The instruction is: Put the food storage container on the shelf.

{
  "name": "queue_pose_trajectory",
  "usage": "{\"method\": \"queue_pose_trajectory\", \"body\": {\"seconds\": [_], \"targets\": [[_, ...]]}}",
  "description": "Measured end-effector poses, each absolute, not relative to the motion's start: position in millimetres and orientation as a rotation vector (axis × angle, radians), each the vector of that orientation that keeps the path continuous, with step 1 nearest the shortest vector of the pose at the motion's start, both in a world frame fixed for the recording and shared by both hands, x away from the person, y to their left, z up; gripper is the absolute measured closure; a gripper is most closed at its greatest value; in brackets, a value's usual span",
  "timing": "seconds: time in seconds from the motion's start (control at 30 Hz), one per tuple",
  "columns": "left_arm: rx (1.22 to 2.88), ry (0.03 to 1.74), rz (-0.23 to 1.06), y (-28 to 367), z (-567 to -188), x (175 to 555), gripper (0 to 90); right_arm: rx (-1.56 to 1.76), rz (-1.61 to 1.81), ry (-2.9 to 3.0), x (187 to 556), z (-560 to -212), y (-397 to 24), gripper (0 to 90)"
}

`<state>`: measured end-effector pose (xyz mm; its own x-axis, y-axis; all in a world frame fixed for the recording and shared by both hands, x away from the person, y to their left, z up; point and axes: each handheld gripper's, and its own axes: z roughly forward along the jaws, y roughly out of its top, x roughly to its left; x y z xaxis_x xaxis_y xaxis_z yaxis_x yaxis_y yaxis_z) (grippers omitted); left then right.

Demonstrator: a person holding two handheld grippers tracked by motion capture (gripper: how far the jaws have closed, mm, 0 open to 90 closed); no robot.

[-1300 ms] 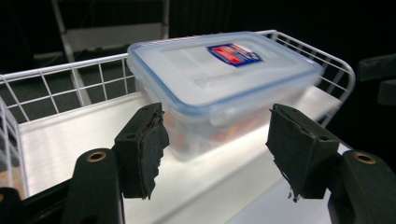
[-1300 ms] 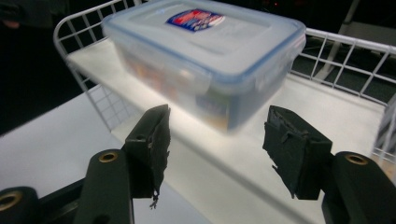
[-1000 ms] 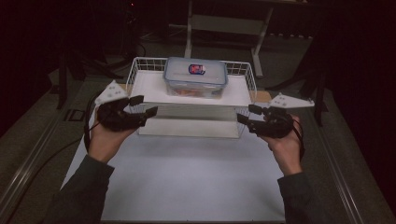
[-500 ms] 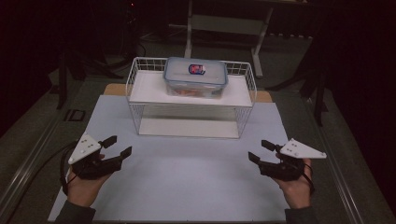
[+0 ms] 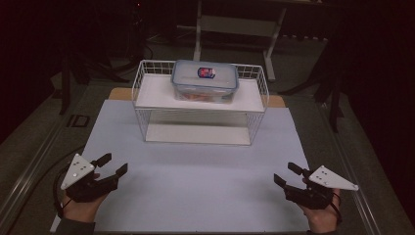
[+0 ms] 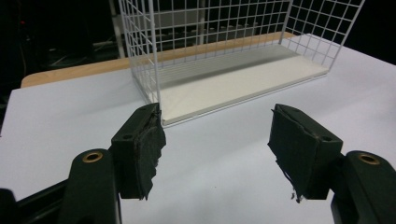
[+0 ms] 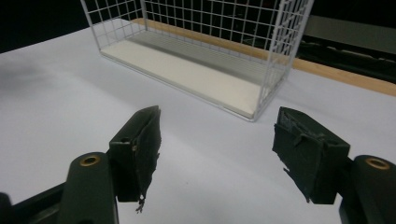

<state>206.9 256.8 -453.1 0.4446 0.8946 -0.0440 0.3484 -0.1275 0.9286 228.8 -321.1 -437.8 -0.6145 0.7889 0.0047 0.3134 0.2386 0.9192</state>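
Both grippers parked at the near edge, nothing in either one.

From up top I've got the left gripper (image 5: 113, 165) and right gripper (image 5: 285, 174) low on the white table (image 5: 195, 171), well apart, jaws spread wide and empty on both. The wire rack (image 5: 200, 112) sits at the far side between them, with a lidded plastic box (image 5: 205, 80) on its top shelf.

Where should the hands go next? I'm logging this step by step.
Probably nowhere: the lidded food container sits on the wire rack's top shelf, and the left hand-held gripper and right hand-held gripper rest open near the mat's front corners.
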Motion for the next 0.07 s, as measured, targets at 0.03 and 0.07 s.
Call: {"method": "queue_pose_trajectory", "body": {"seconds": [0.03,0.07], "targets": [[1.697,1.085,0.682,256.7,-453.9,207.5,34.6,1.014,1.349,2.041,228.8,-439.1,-323.7,31.6],[1.698,1.087,0.685,256.5,-454.6,208.1,34.6,1.020,1.354,2.034,228.9,-439.1,-324.4,31.5]]}}
